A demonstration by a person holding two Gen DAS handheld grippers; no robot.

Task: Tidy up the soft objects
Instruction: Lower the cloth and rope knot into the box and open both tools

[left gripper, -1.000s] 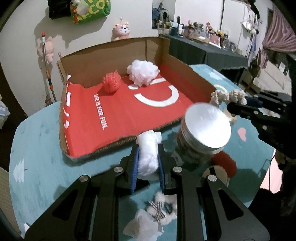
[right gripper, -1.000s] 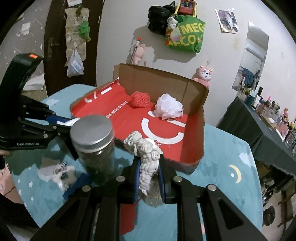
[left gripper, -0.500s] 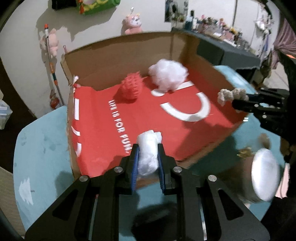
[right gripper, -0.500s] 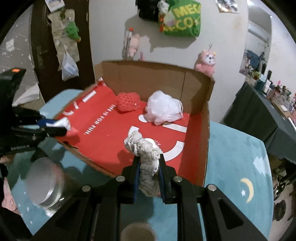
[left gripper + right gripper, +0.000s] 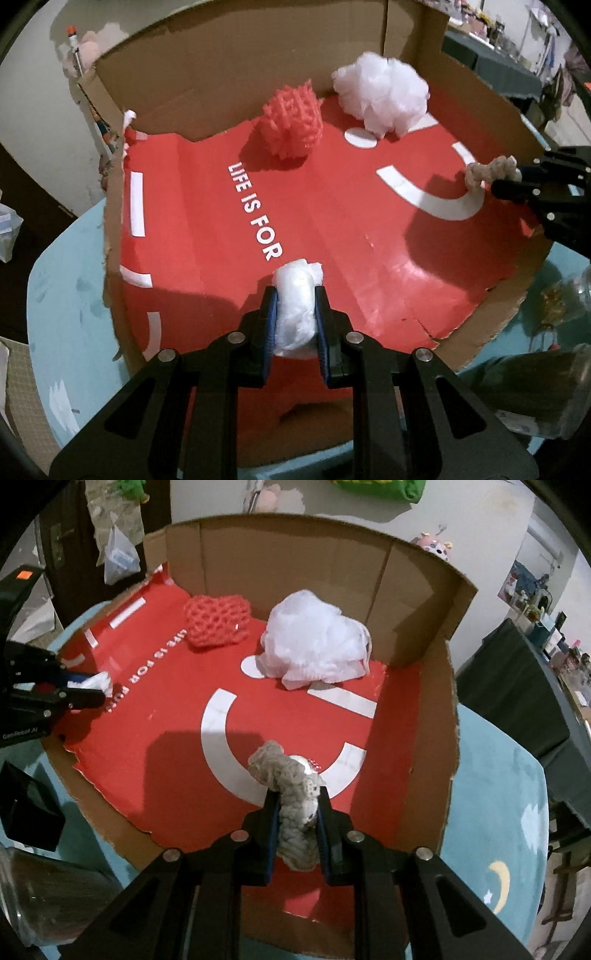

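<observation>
An open cardboard box with a red printed floor fills both views. At its back lie a red mesh ball and a white fluffy puff. My left gripper is shut on a white plastic wad above the box's near left floor; in the right wrist view that wad shows at the left. Above the near right floor, my right gripper is shut on a beige crocheted piece, which the left wrist view catches at its right edge.
The box rests on a light blue table. A glass jar with dark contents stands just outside the box's torn front edge. A dark table with small items stands off to the right.
Both grippers have travelled forward and down, from over the table beside the jar to over the box's red floor, each still holding its piece. The jar has slipped to the frame edges.
</observation>
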